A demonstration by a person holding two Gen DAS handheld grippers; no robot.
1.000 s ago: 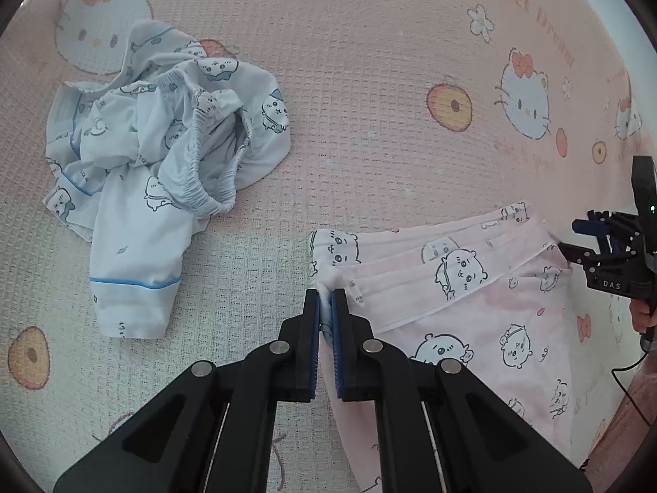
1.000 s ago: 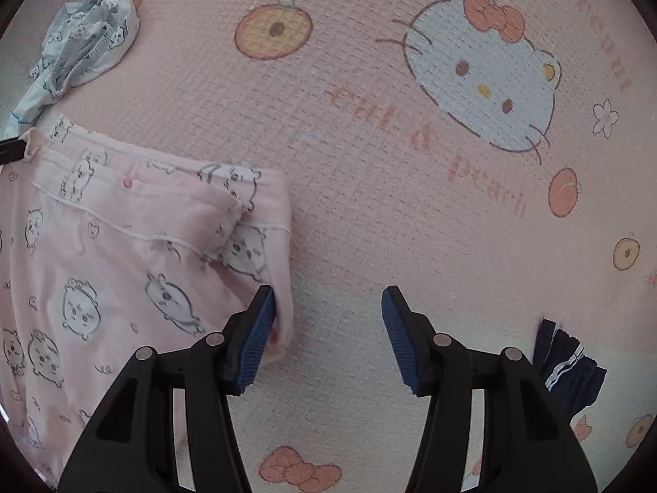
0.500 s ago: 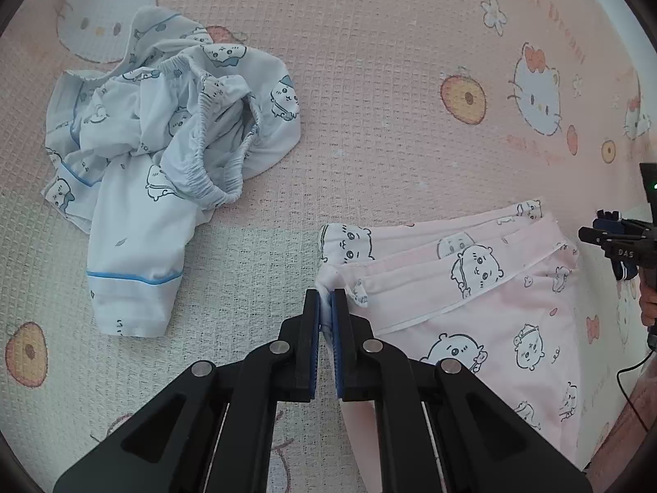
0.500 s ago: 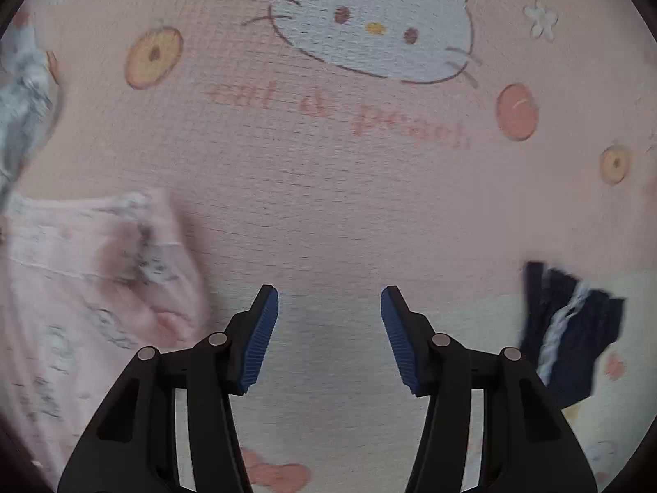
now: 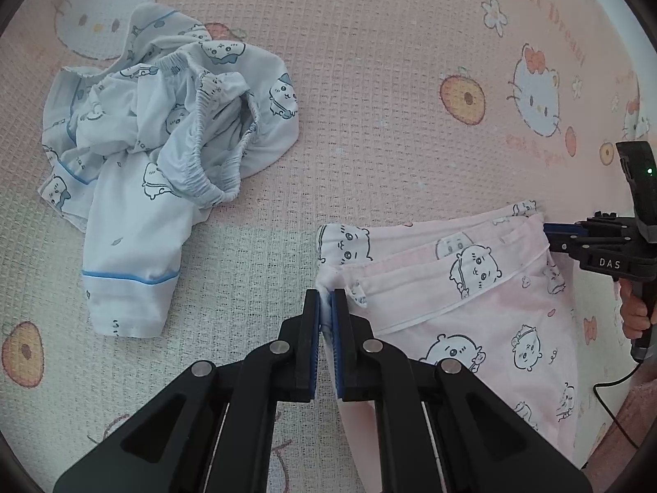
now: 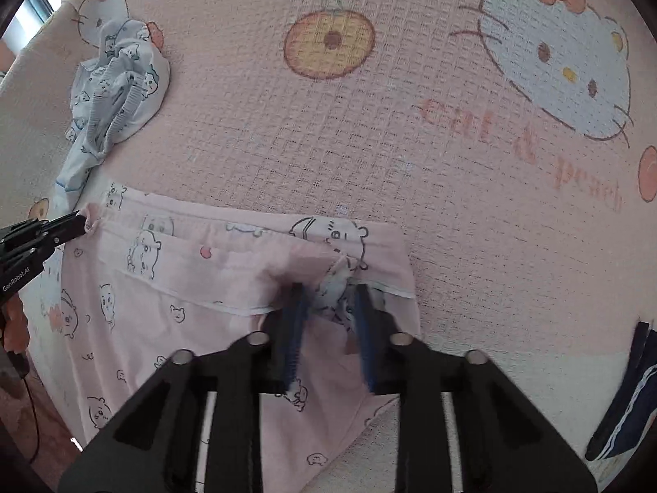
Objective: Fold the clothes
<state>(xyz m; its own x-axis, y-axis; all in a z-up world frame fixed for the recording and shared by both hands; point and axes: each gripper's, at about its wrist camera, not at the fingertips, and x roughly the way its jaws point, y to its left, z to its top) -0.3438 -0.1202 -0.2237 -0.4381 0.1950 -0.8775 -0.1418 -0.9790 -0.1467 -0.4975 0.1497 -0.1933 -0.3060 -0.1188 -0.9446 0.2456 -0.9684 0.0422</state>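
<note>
A pink pyjama garment [image 5: 472, 308] printed with small cartoon animals lies flat on the bed, also seen in the right wrist view [image 6: 184, 287]. My left gripper [image 5: 327, 308] is shut on its left top corner; its tip shows at the far left of the right wrist view [image 6: 78, 222]. My right gripper [image 6: 330, 312] is over the opposite top corner, its blurred fingers half closed with bunched pink cloth between them and a gap still showing. From the left wrist view the right gripper [image 5: 548, 236] sits at the garment's right edge.
A crumpled white-and-blue pyjama pile [image 5: 164, 143] lies at the left, also seen far left in the right wrist view [image 6: 119, 94]. A dark navy garment [image 6: 628, 390] lies at the right edge. The pink cartoon-cat blanket [image 5: 369, 82] covers the bed. A hand [image 5: 634, 316] holds the right gripper.
My right gripper swung away to the right, then came back onto the pink garment's right corner, and its fingers have narrowed. The left gripper kept its hold.
</note>
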